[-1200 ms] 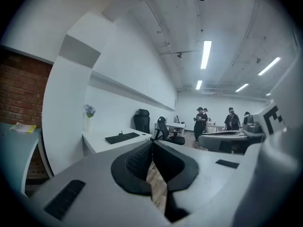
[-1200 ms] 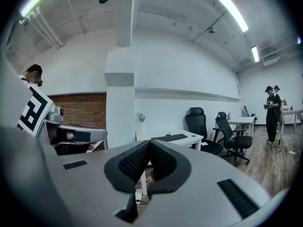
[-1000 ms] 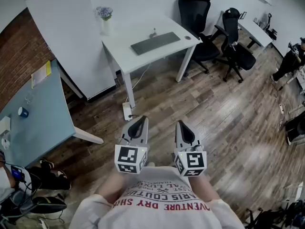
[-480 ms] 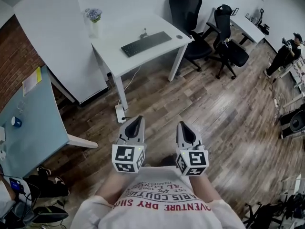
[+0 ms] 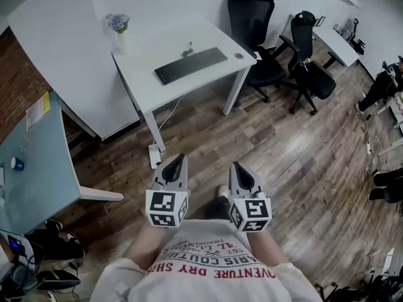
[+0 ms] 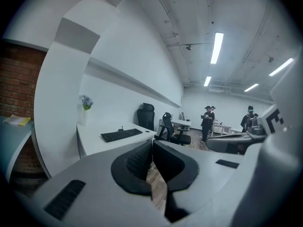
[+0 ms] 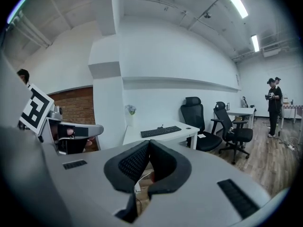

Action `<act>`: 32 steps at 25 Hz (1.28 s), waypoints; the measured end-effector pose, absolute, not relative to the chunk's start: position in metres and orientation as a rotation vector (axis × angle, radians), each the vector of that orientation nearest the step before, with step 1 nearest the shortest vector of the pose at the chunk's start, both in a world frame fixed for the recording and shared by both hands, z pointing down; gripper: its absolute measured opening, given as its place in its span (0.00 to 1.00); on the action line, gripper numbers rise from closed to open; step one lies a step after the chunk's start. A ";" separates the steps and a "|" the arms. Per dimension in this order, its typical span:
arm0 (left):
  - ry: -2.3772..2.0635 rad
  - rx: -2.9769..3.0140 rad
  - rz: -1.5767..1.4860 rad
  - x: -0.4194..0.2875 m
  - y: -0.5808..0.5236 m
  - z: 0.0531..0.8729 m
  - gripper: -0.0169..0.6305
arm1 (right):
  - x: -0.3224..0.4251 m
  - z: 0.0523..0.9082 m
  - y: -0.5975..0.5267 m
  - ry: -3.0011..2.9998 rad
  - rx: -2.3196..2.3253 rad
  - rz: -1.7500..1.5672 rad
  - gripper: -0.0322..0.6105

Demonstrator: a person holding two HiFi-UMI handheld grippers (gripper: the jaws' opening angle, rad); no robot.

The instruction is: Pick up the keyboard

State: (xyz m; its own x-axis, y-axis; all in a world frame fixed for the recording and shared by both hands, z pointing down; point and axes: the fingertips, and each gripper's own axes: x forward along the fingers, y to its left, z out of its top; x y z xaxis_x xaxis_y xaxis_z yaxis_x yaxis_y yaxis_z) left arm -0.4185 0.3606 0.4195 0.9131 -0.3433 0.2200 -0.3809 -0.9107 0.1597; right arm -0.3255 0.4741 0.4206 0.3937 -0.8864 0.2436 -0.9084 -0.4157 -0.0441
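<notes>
A dark keyboard (image 5: 190,65) lies on a white desk (image 5: 148,83) some way ahead of me; it also shows as the keyboard (image 6: 121,135) in the left gripper view and the keyboard (image 7: 161,131) in the right gripper view. My left gripper (image 5: 178,160) and right gripper (image 5: 236,165) are held side by side over the wooden floor, well short of the desk. Both are shut with nothing between their jaws. The left gripper (image 6: 152,143) and right gripper (image 7: 149,143) point toward the desk.
A vase of flowers (image 5: 117,27) and a small round object (image 5: 238,56) share the desk. Two black office chairs (image 5: 259,17) stand to its right. A power strip (image 5: 153,156) lies on the floor by the desk leg. A blue-grey table (image 5: 31,168) sits at the left. People (image 6: 207,122) stand far off.
Both grippers have advanced across the floor toward the white desk, which now lies closer and further left in the head view. Their jaws stayed shut.
</notes>
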 end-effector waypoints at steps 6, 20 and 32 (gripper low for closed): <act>-0.629 2.864 0.292 -0.333 0.344 0.410 0.07 | -0.230 0.404 0.449 -1.713 2.512 0.354 0.09; -0.784 2.815 0.336 -0.158 0.318 0.420 0.07 | -0.037 0.406 0.408 -1.834 2.390 0.413 0.09; -0.876 2.723 0.400 -0.105 0.225 0.445 0.07 | 0.025 0.442 0.318 -1.858 2.284 0.527 0.09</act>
